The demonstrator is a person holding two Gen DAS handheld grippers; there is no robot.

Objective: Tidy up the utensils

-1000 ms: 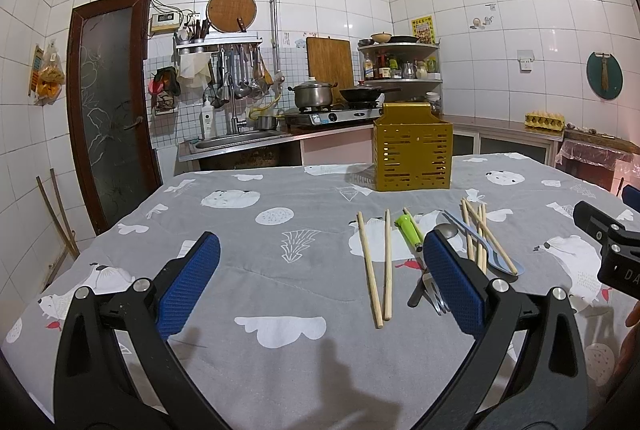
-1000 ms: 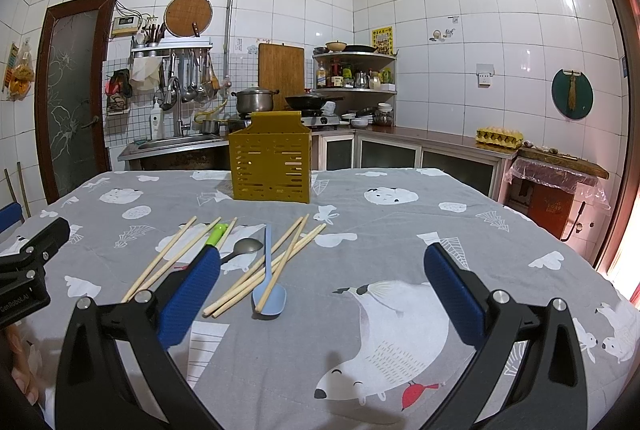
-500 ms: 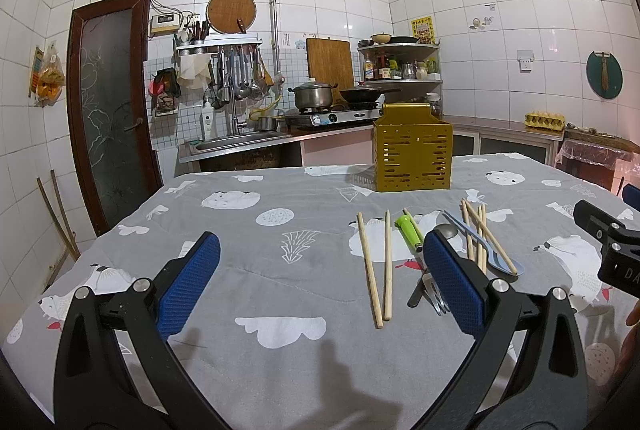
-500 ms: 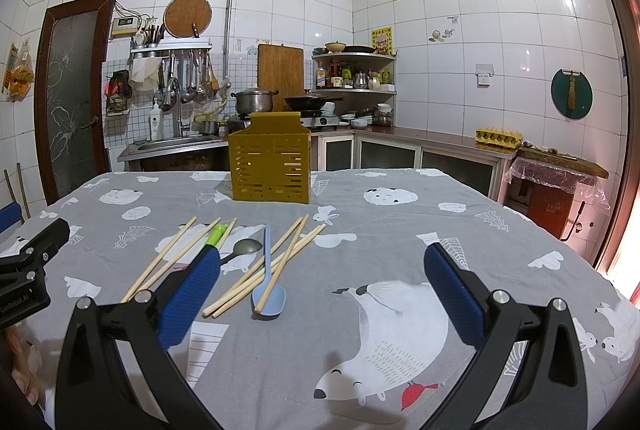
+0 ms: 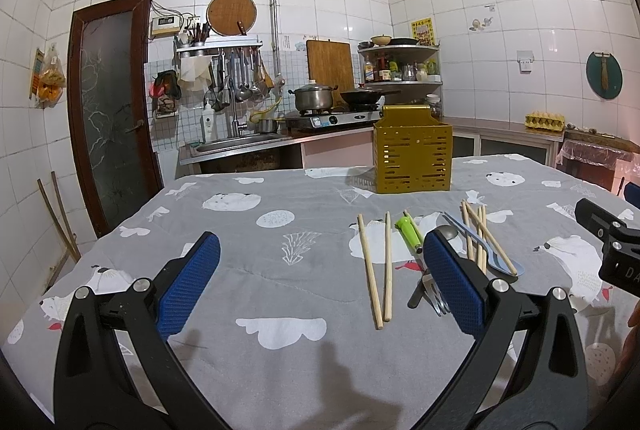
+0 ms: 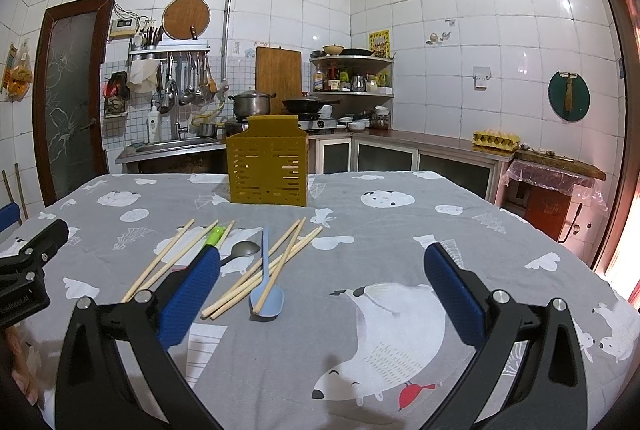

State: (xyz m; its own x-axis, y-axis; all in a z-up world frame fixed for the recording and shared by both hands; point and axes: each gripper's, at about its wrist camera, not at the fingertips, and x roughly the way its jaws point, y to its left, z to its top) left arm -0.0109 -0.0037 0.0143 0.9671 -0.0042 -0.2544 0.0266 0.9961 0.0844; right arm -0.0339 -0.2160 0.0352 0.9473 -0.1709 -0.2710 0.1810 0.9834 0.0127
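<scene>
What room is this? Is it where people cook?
Yes, it looks like a home kitchen. A pot sits on a stove, a sink is beside it, and ladles hang on the tiled wall.

Both low views toward holder (image 5: 412, 149)

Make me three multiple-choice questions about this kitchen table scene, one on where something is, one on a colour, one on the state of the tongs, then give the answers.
1. Where does the slotted holder stand?
A. beyond the utensils
B. nearest the camera
C. on the stove

2. What colour is the flat spoon under the chopsticks?
A. red
B. light blue
C. black

3. How are the right tongs?
A. shut on a fork
B. shut on chopsticks
C. open, empty

Answers: 1 A, it stands upright on the tablecloth behind the pile. 2 B, its bowl is pale blue. 3 C, the blue pads are wide apart with nothing between.
</scene>
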